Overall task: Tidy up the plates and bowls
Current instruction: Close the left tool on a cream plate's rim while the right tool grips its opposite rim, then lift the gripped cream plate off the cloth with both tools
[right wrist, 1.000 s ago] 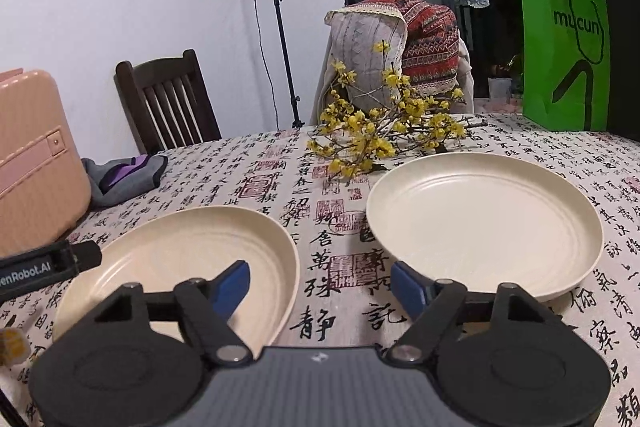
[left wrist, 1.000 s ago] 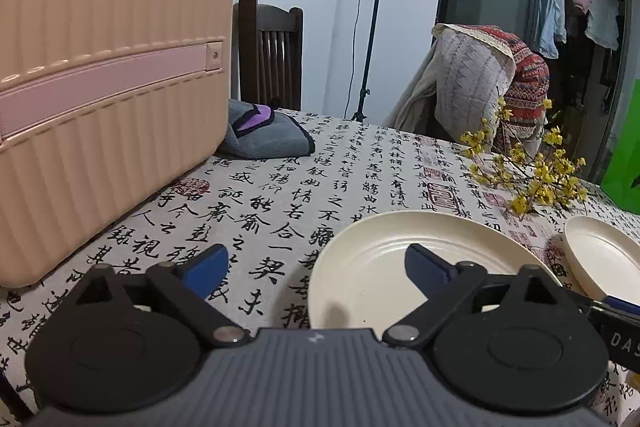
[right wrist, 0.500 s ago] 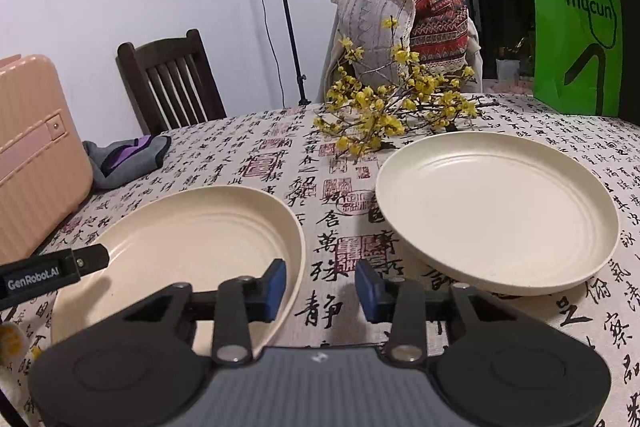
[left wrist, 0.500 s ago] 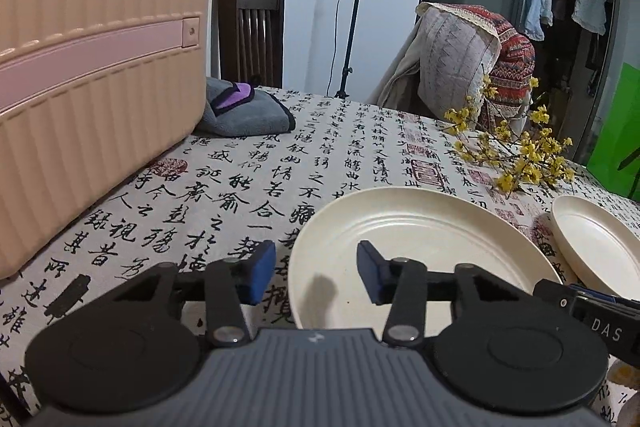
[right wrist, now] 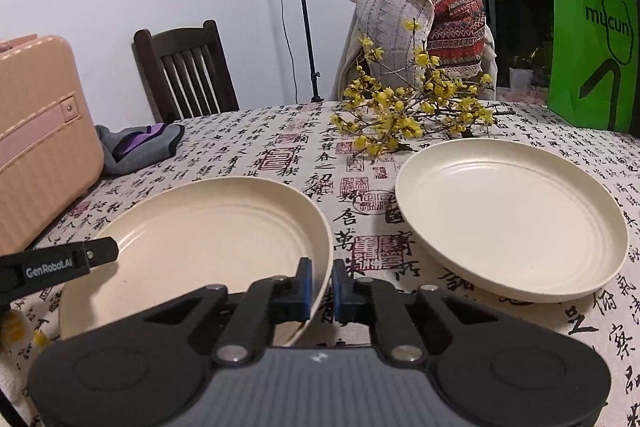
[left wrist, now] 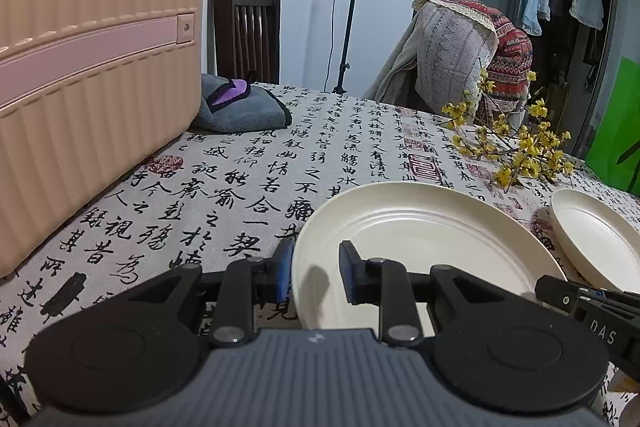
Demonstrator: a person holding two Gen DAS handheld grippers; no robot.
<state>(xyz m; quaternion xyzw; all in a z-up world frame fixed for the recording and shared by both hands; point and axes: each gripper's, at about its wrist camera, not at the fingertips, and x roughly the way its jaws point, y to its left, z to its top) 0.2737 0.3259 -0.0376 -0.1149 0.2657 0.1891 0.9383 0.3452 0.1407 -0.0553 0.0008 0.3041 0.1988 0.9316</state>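
Two cream plates lie on the calligraphy-print tablecloth. The near plate (left wrist: 420, 239) (right wrist: 208, 235) sits between both grippers. My left gripper (left wrist: 316, 275) straddles its left rim. The jaws are closing: the outer pad is against the rim, while the inner pad still stands off over the plate's floor. My right gripper (right wrist: 322, 285) is shut on the same plate's right rim, with the blue pads pinching its edge. The left gripper's black finger (right wrist: 60, 263) reaches in over the plate's far side. The second plate (right wrist: 508, 215) (left wrist: 596, 239) lies free to the right.
A pink ribbed suitcase (left wrist: 92, 75) stands on the table at the left, with a grey-and-purple cloth (left wrist: 240, 107) behind it. A branch of yellow flowers (right wrist: 404, 107) lies behind the plates. A green bag (right wrist: 592, 51) stands at the back right. Chairs and a light stand are beyond the table.
Both pairs of jaws have narrowed from wide open. The right pair now pinches the near plate's right rim, and the left pair has drawn in around its left rim. Neither hand has shifted.
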